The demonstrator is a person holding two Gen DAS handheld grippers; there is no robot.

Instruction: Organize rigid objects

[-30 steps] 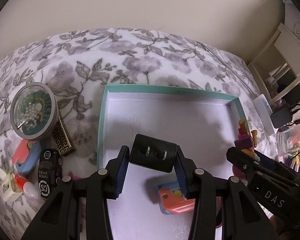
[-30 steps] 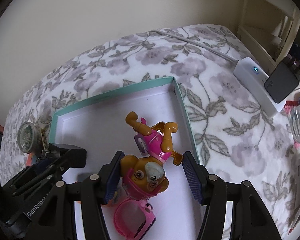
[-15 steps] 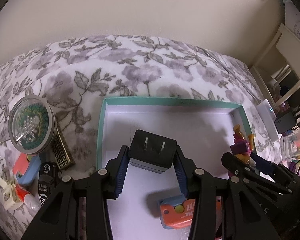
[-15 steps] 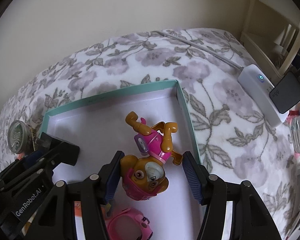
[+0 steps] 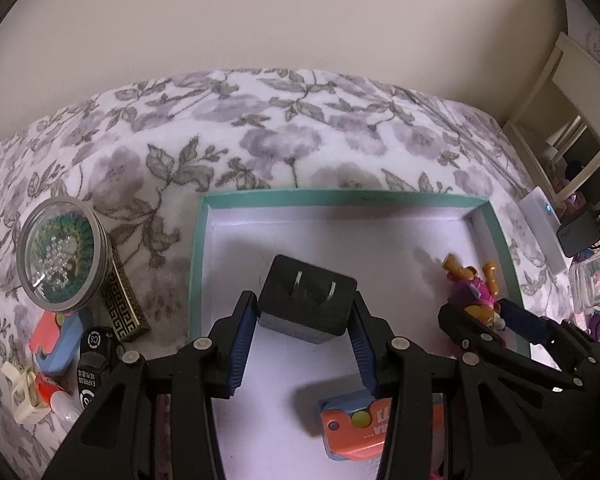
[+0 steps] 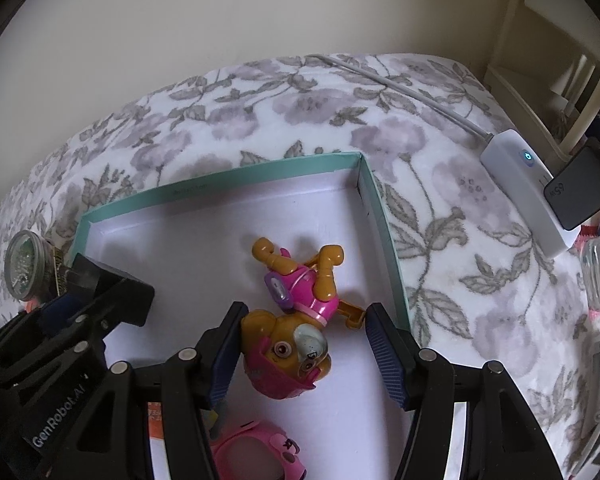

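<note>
Hiding under the left tool (image 5: 306,334), an orange card (image 5: 352,428).

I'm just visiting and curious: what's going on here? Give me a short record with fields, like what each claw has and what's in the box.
Setting: flowered bedspread with a teal-rimmed box on it
Left gripper: shut on a black plug adapter, above the box floor
Right gripper: around a toy puppy figure; left pad at its head, right pad shows a gap; grip uncertain
Already in box: orange card-like toy, pink watch-like toy
Still outside, left of box: round clear-lidded tin, other small items
</note>
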